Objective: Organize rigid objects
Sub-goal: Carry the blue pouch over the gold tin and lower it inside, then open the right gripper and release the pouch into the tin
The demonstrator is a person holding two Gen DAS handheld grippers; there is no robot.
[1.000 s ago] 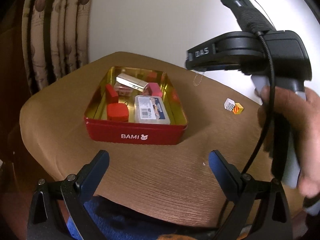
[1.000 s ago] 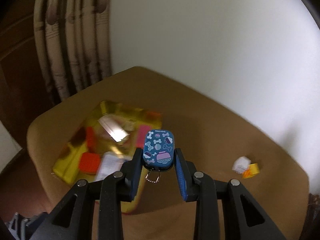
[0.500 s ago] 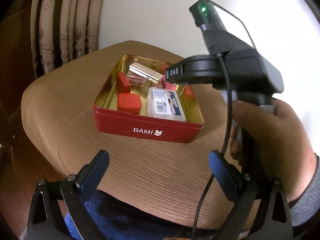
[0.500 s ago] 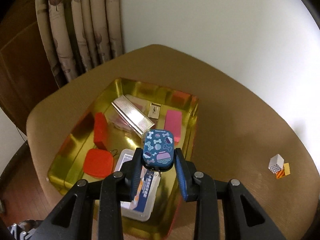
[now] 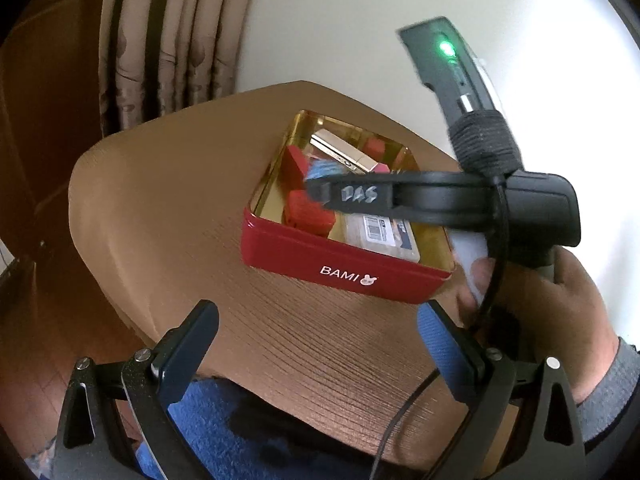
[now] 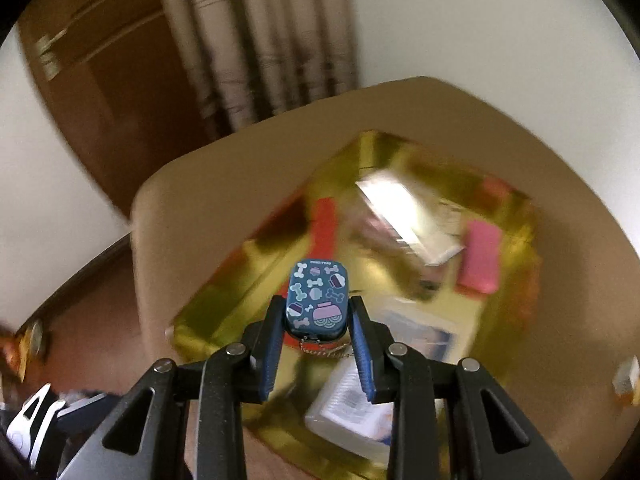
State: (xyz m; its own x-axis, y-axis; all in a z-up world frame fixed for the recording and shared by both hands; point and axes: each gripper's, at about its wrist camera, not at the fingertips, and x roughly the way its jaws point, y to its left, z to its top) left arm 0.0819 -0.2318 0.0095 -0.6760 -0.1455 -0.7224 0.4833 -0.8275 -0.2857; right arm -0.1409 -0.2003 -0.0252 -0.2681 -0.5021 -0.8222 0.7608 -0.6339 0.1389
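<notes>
Pinching a small blue patterned case between its jaws, the right gripper hangs over the near part of the open tin — red outside, gold inside, standing on the brown tabletop. Nearer the person, the left gripper hovers with its jaws spread wide and nothing between them. Inside the tin lie a clear plastic box, red blocks, a pink piece and a ribbed metallic bar — blurred in the right wrist view. Farther off hangs a curtain.
</notes>
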